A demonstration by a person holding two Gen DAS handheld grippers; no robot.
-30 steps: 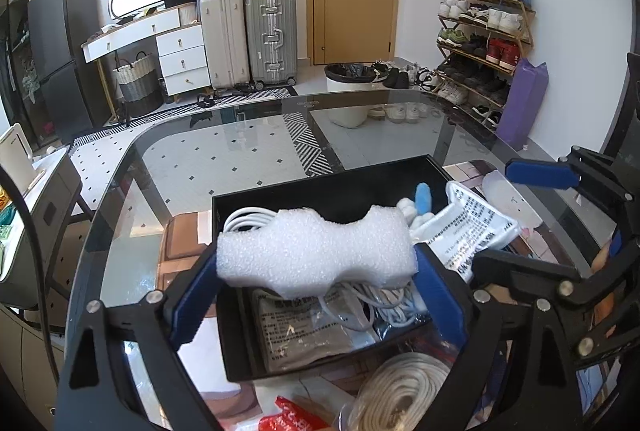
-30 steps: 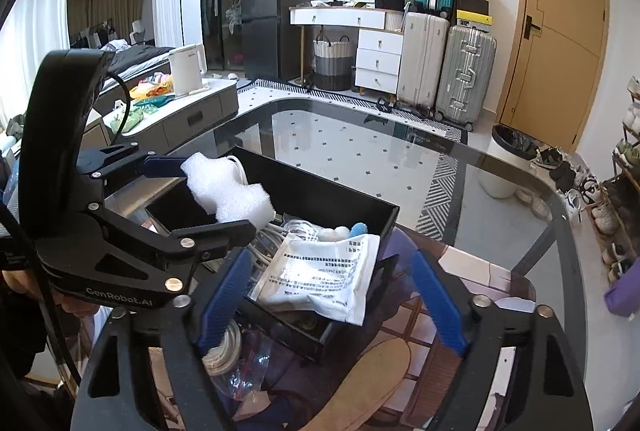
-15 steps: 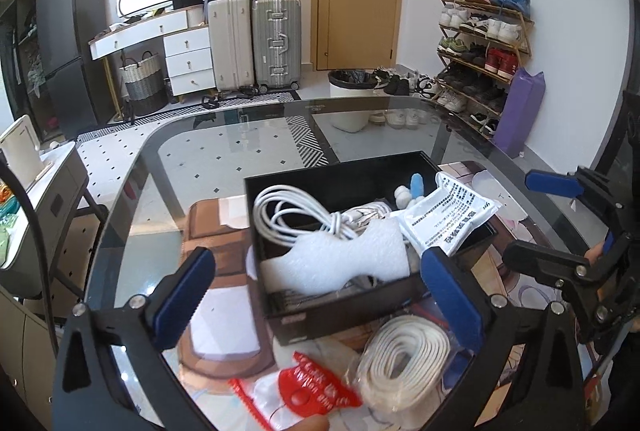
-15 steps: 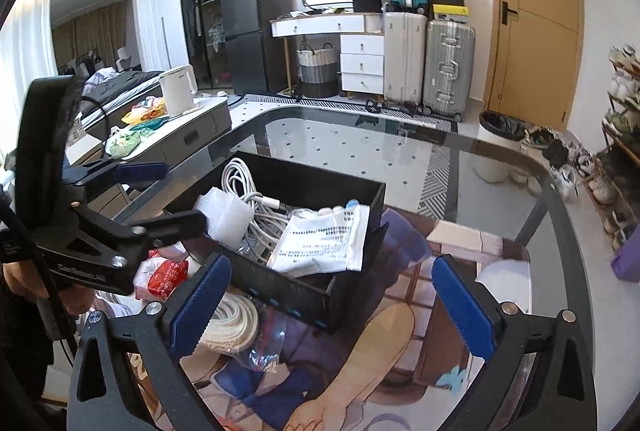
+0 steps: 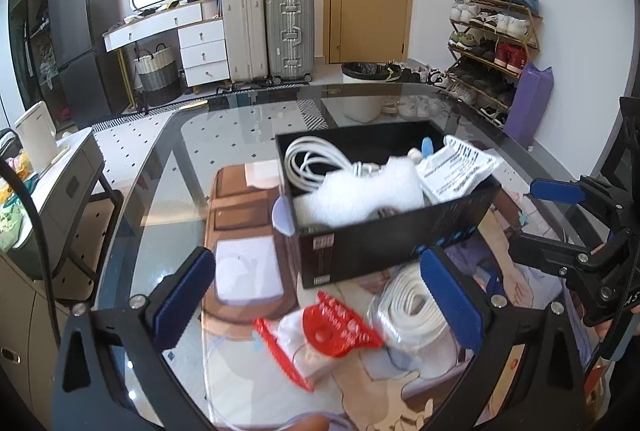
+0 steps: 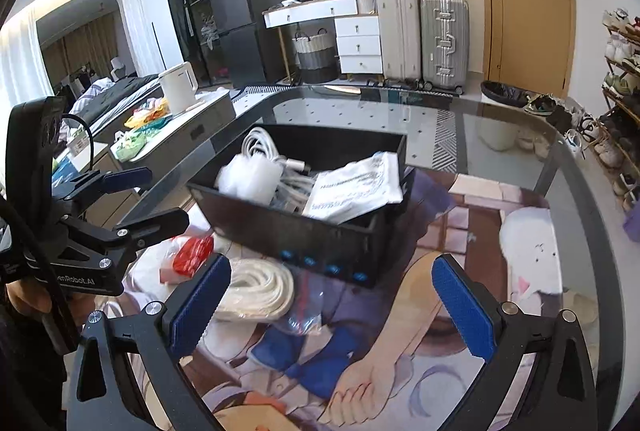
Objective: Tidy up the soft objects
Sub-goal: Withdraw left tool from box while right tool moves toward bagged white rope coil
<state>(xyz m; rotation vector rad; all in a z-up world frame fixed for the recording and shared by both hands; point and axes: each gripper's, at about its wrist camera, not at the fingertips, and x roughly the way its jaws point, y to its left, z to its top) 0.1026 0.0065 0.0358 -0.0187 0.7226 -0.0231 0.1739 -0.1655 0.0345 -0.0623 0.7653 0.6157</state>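
Foam block [image 5: 362, 193] boxed beyond wide, empty left fingers [image 5: 188, 289]; rope coil [image 6: 256, 289], red packet [image 6: 192, 255] left outside beside wide right fingers [image 6: 464, 301].

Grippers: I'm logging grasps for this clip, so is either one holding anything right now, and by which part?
Nothing is held. Left gripper and right gripper are open and empty; the foam lies in the box.

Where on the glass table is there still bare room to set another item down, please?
Free: the glass table beyond and left of the black box, and the printed mat to its right. Crowded: the near strip before the box, with the white coil and red packet.
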